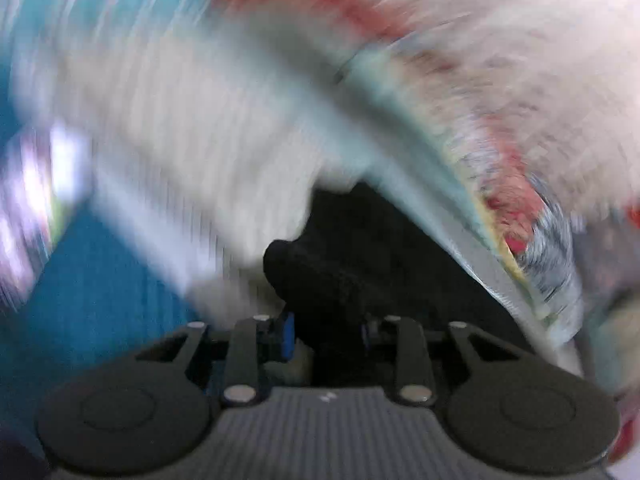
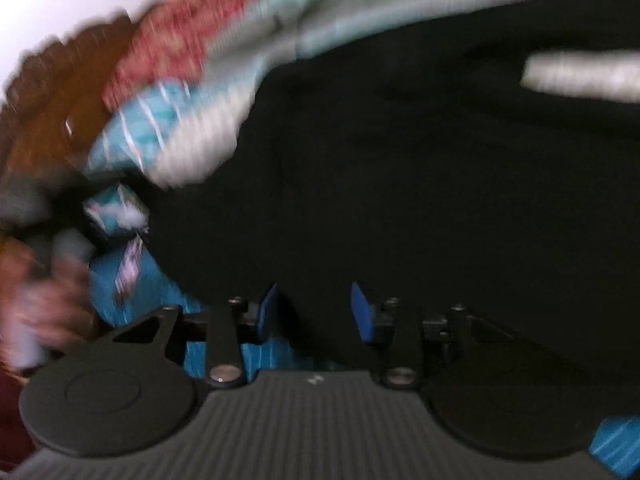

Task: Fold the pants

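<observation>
Only rightward: a hand (image 2: 44, 312)

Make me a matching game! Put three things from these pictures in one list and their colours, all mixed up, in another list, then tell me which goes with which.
Things:
1. pants
2. gripper pads
3. cloth under the pants

Colours:
A. teal
B. black
C. bright blue

Pairs: 1-B, 2-C, 3-A.
</observation>
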Demonstrator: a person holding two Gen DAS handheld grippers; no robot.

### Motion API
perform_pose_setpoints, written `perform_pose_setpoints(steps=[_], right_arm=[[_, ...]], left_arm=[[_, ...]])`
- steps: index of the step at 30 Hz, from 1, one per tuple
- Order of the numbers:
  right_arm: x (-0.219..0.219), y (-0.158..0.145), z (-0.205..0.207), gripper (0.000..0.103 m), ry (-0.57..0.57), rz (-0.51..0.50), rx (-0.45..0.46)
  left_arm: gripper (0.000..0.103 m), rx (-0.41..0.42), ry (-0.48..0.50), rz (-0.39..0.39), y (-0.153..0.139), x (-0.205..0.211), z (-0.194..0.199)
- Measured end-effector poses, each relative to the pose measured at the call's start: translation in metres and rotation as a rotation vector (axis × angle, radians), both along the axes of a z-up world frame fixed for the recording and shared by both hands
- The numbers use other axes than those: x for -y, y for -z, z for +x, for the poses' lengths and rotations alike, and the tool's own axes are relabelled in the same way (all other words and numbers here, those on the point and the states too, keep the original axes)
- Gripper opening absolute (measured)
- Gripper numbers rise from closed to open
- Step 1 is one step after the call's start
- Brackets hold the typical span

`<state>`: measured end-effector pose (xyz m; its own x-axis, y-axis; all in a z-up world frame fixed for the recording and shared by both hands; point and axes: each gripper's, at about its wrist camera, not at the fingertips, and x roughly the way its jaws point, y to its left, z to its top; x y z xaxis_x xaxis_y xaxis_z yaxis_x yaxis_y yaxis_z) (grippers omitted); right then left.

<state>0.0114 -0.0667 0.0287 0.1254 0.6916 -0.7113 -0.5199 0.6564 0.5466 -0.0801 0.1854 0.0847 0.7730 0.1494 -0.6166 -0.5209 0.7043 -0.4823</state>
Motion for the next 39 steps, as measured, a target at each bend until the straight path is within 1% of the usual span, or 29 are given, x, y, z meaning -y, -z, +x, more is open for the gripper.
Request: perform_pose_setpoints(steps=[1, 2, 3, 4, 5, 6, 7, 8, 9, 10, 12, 14, 16, 17, 19, 20, 21, 22, 23, 24, 26, 27, 29, 32, 33, 35, 36, 37, 39], right_arm=[[-0.003, 0.007, -0.004, 0.043, -0.004, 0.001, -0.016], [-0.002, 0.009, -0.012, 0.044, 0.0, 0.01, 0.001], [-0.004, 0.006, -0.017, 0.044, -0.003, -0.006, 0.042], [-0.007, 0.004, -0.019, 0.044, -0.017, -0.029, 0.066], [-0.01, 0.003, -0.019, 0.044, -0.026, -0.043, 0.08], [-0.011, 0.002, -0.017, 0.044, -0.025, -0.048, 0.079], [-0.013, 0.003, -0.013, 0.044, -0.019, -0.047, 0.073], [-0.013, 0.003, -0.012, 0.044, -0.015, -0.046, 0.069], [-0.016, 0.003, -0.011, 0.044, -0.017, -0.048, 0.07], [-0.016, 0.002, -0.011, 0.044, -0.023, -0.051, 0.075], [-0.017, 0.002, -0.012, 0.044, -0.036, -0.049, 0.082], [-0.008, 0.005, -0.016, 0.044, -0.03, -0.029, 0.069], [0.015, 0.0, -0.015, 0.044, -0.005, 0.02, 0.063], [0.02, -0.002, -0.012, 0.044, 0.013, 0.04, 0.062], [0.035, -0.004, -0.003, 0.044, 0.063, 0.062, 0.049], [0.042, -0.004, 0.003, 0.044, 0.089, 0.062, 0.043], [0.046, -0.003, 0.008, 0.045, 0.119, 0.063, 0.042], [0.052, -0.003, 0.014, 0.045, 0.15, 0.065, 0.041], [0.06, -0.002, 0.019, 0.045, 0.183, 0.07, 0.037], [0.066, -0.002, 0.024, 0.045, 0.214, 0.074, 0.03], [0.078, -0.002, 0.031, 0.045, 0.263, 0.079, 0.026], [0.088, -0.003, 0.032, 0.045, 0.285, 0.081, 0.034], [0.101, -0.008, 0.04, 0.045, 0.325, 0.081, 0.059], [0.119, -0.02, 0.066, 0.045, 0.389, 0.069, 0.104], [0.128, -0.025, 0.076, 0.045, 0.41, 0.06, 0.121], [0.144, -0.038, 0.109, 0.045, 0.468, 0.022, 0.156], [0.154, -0.045, 0.131, 0.045, 0.506, -0.008, 0.177], [0.163, -0.052, 0.151, 0.045, 0.543, -0.036, 0.199], [0.183, -0.065, 0.199, 0.045, 0.639, -0.071, 0.243]], left_arm=[[0.026, -0.009, 0.043, 0.119, -0.012, 0.014, -0.004], [0.027, -0.049, 0.065, 0.216, -0.014, 0.03, -0.007], [0.028, -0.119, 0.066, 0.283, -0.007, 0.041, -0.007], [0.03, -0.192, 0.066, 0.321, 0.005, 0.048, -0.005], [0.032, -0.28, 0.05, 0.332, 0.024, 0.049, -0.003], [0.035, -0.346, 0.025, 0.285, 0.045, 0.041, -0.003], [0.038, -0.374, 0.01, 0.216, 0.059, 0.032, -0.003], [0.039, -0.337, -0.013, 0.128, 0.069, 0.02, -0.011], [0.042, -0.305, -0.02, 0.101, 0.067, 0.016, -0.016], [0.053, -0.287, -0.019, 0.087, 0.062, 0.013, -0.02], [0.07, -0.252, -0.031, 0.113, 0.046, 0.008, -0.026], [0.071, -0.181, -0.07, 0.149, 0.025, 0.001, -0.038], [0.072, -0.132, -0.107, 0.207, 0.005, -0.009, -0.035], [0.072, -0.125, -0.108, 0.247, -0.002, -0.013, -0.029], [0.076, -0.138, -0.065, 0.362, -0.015, -0.018, -0.003], [0.078, -0.144, -0.024, 0.431, -0.02, -0.019, 0.015], [0.083, -0.145, 0.029, 0.493, -0.023, -0.018, 0.032], [0.09, -0.147, 0.09, 0.544, -0.024, -0.018, 0.053], [0.092, -0.153, 0.158, 0.57, -0.024, -0.019, 0.076], [0.093, -0.153, 0.218, 0.564, -0.023, -0.021, 0.097], [0.096, -0.148, 0.33, 0.508, -0.019, -0.024, 0.144], [0.102, -0.156, 0.356, 0.492, -0.014, -0.025, 0.167], [0.103, -0.19, 0.358, 0.494, -0.002, -0.027, 0.207], [0.103, -0.263, 0.348, 0.434, 0.028, -0.037, 0.258], [0.102, -0.286, 0.338, 0.411, 0.038, -0.04, 0.269], [0.096, -0.32, 0.329, 0.379, 0.057, -0.042, 0.285], [0.092, -0.322, 0.336, 0.373, 0.062, -0.042, 0.284], [0.089, -0.321, 0.345, 0.372, 0.066, -0.042, 0.283], [0.09, -0.321, 0.363, 0.387, 0.076, -0.038, 0.285]])
